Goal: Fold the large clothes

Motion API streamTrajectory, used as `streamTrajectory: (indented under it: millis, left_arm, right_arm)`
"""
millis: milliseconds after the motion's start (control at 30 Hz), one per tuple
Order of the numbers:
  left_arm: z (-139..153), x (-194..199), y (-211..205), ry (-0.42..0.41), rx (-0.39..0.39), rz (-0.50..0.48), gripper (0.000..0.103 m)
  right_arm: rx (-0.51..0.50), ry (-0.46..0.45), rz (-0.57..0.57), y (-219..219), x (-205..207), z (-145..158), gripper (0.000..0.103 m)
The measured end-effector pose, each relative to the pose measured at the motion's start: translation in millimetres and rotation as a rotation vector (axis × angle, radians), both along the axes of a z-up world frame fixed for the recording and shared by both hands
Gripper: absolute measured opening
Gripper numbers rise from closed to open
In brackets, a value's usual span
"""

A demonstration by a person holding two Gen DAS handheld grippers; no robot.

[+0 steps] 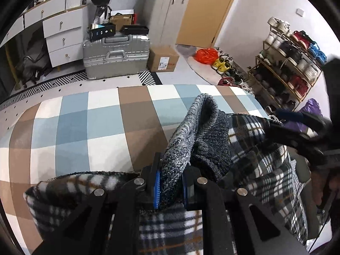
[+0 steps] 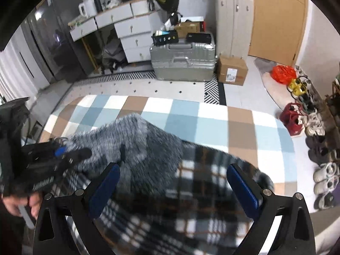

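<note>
Your left gripper (image 1: 170, 182) was clamped on the grey marled knit layer (image 1: 184, 136) of the large plaid fleece-lined garment (image 1: 250, 140), blue pads (image 1: 156, 186) pinching a bunched ridge of it. That grip looked like a lift-and-carry hold: one edge raised so the rest could drape.

Your right gripper (image 2: 172, 182) had its jaws spread wide and held nothing; the garment (image 2: 191, 191) sat between and beyond its fingers, blurred. You likely had it opened to take a second edge.

The garment lay on the near-right part of the blue, brown and white checked bed cover (image 1: 85, 123), partly hanging off the near edge.

Orientation: the knit ridge ran from near to far in the left view, its rounded tip pointing away towards the silver ribbed suitcase (image 1: 115, 56). The garment's overall long axis seemed to run left-right along the near edge, but it was too crumpled to confirm.
</note>
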State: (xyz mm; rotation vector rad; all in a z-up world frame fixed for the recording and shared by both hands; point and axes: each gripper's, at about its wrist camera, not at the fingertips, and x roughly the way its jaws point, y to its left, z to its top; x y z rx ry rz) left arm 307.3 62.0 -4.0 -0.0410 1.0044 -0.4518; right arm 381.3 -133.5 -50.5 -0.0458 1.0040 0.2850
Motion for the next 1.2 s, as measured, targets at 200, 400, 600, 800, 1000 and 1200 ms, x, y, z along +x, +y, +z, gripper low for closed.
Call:
streamTrajectory:
  millis: [200,400,600,800,1000,1200]
  left_arm:
    - [-2.2,-1.2,5.3,0.024,-0.06,-0.007,0.01]
    - [-12.7,3.8,7.6,0.044,-0.092,-0.029,0.01]
    - [-13.5,1.5,8.9,0.039,-0.103,-0.023,0.01]
    - [5.5,-14.0,6.6,0.015,-0.086,-0.005,0.01]
    - [40.4,-59.2,1.6,-0.059,-0.089,-0.037,0.01]
    - [70.3,-113.1,1.3,-0.113,-0.178,-0.075,0.01]
  right_arm:
    - [-0.168,0.036,0.051,44.5,37.8,-29.4,0.102]
    - [-0.262,0.033,0.102,62.6,50.7,-56.1,0.096]
    - [-0.222,0.032,0.093,61.1,49.9,-62.3,0.038]
    - [-0.274,-0.108,0.156,62.2,7.1,-37.4,0.011]
    - [-0.152,-0.207,0.115,36.5,-37.8,5.0,0.01]
    - [-0.046,-0.296,0.115,12.6,-107.1,48.0,0.01]
